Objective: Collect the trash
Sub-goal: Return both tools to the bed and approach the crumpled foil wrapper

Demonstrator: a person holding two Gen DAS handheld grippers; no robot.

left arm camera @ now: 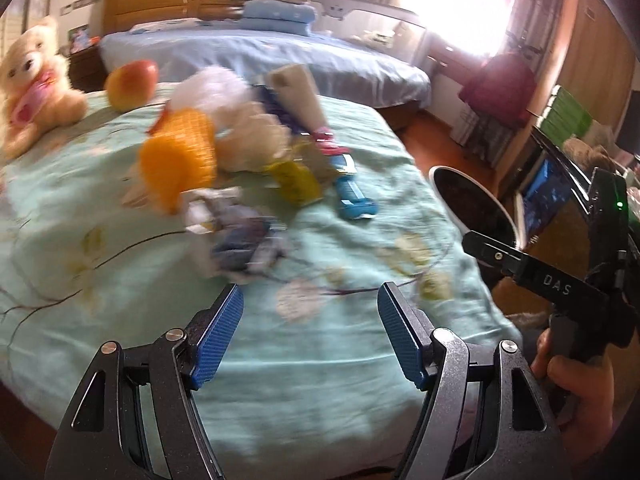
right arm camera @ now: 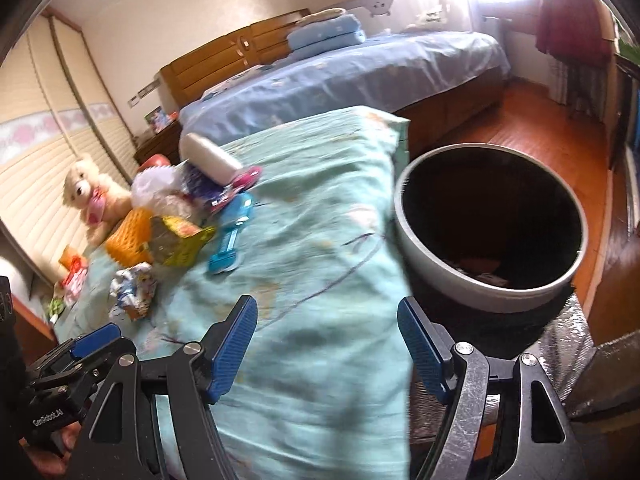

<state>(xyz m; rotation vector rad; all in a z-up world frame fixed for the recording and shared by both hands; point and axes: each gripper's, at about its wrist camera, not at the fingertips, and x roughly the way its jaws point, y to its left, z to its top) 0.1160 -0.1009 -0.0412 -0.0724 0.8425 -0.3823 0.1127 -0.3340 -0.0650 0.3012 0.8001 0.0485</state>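
Several bits of trash lie heaped on the teal bedspread (left arm camera: 120, 280): a crumpled printed wrapper (left arm camera: 236, 236), an orange netted piece (left arm camera: 180, 160), a yellow wrapper (left arm camera: 296, 180), a blue packet (left arm camera: 354, 196) and white tissue (left arm camera: 216, 88). My left gripper (left arm camera: 311, 296) is open and empty, just short of the crumpled wrapper. My right gripper (right arm camera: 327, 312) is open and empty over the bed's edge, beside the round white-rimmed bin (right arm camera: 440, 280). The bin has a dark inside with some scraps at the bottom. The pile (right arm camera: 160, 240) lies to the right gripper's left.
A teddy bear (left arm camera: 32, 80) and an apple (left arm camera: 132, 82) sit at the far left of the bedspread. A white tube (right arm camera: 210, 156) lies on the pile. Behind stands a blue-covered bed (left arm camera: 260, 52). The wooden floor (right arm camera: 540, 128) lies past the bin.
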